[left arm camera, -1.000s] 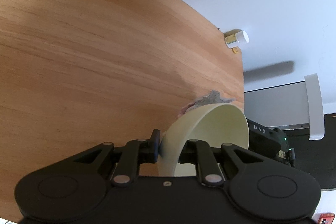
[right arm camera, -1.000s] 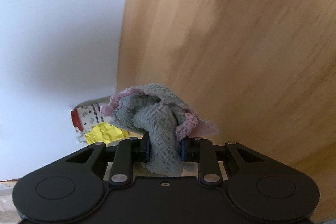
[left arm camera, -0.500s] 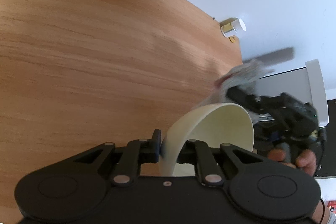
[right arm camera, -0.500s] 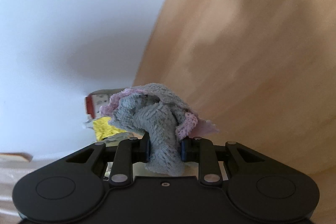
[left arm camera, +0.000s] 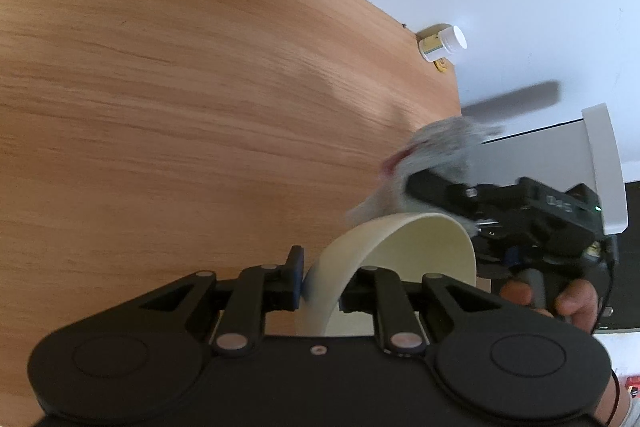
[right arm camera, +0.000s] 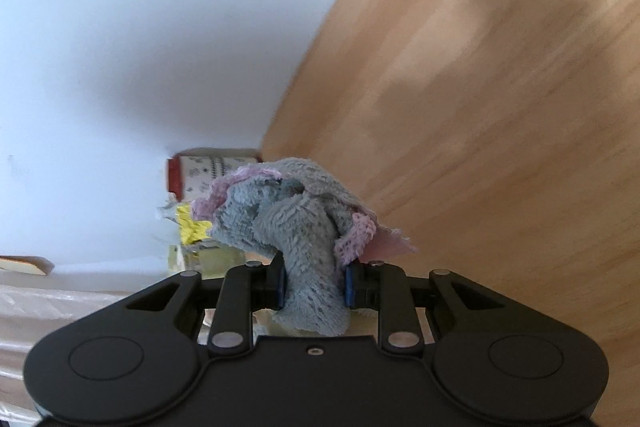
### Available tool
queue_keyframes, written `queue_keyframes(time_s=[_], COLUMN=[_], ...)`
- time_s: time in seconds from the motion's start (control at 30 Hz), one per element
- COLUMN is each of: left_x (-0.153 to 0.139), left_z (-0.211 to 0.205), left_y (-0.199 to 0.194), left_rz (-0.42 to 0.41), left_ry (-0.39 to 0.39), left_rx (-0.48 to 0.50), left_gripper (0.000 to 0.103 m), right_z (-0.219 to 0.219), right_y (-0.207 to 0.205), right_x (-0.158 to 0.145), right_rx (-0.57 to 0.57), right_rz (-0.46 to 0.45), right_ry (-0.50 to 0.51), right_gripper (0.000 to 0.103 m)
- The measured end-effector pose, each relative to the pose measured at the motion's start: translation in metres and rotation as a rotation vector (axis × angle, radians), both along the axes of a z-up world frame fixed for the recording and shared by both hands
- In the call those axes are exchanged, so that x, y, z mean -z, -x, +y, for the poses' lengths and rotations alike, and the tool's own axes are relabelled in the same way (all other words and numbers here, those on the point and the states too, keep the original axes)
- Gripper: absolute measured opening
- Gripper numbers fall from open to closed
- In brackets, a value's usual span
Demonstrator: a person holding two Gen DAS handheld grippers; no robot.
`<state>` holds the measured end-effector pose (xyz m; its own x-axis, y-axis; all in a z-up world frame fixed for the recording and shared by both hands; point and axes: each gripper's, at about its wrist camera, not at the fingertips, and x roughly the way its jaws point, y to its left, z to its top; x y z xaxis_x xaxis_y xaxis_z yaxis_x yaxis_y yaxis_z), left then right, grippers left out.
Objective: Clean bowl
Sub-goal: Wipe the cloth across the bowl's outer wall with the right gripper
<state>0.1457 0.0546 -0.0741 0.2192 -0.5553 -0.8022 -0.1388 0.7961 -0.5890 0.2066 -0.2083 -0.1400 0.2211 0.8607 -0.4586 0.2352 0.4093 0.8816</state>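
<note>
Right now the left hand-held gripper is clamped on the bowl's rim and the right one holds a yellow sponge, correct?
Not quite. The left hand-held gripper is clamped on the bowl rim, but the right hand-held gripper holds a grey and pink cloth, not a yellow sponge. The right wrist view shows it plainly.

Bowl (left arm camera: 420, 251): cream, smooth, empty inside as far as visible. Tipped on its side, mouth facing away, wall pinched at the rim, lifted over the wooden surface (left arm camera: 180, 99)

Cloth (right arm camera: 304, 223): grey terry with pink edging, bunched into a wad, clamped at its lower fold; blurred, just above the bowl's far rim
</note>
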Motion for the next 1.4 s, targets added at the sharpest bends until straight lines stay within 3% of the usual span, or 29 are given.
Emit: queue_keyframes(time_s=[0.4,0.67,0.93,1.13,1.4], left_x=[-0.004,-0.006,-0.004,-0.004,-0.002], left_z=[-0.007,-0.017,-0.024,-0.028,-0.034], left_y=[0.001,-0.001,-0.003,-0.002,-0.005], left_rz=[-0.012,-0.023,-0.022,-0.024,-0.018], left_ry=[-0.005,-0.012,-0.022,-0.024,-0.024], left_rx=[0.028,0.079,0.092,0.109,0.131], left_gripper=[0.016,0.015,0.016,0.016,0.016], right_z=[0.009,-0.001,0.010,0.024,0.040], right_y=[-0.005,-0.008,-0.023,-0.029,-0.036], right_x=[0.046,0.035,-0.012,-0.030,-0.002], right_rx=[-0.132,-0.217,-0.353,-0.444,-0.544], right_rz=[0.156,0.112,-0.044,-0.105,-0.015], right_ry=[0.025,0.029,0.016,0.046,0.068], right_gripper=[0.028,0.028,0.028,0.028,0.029])
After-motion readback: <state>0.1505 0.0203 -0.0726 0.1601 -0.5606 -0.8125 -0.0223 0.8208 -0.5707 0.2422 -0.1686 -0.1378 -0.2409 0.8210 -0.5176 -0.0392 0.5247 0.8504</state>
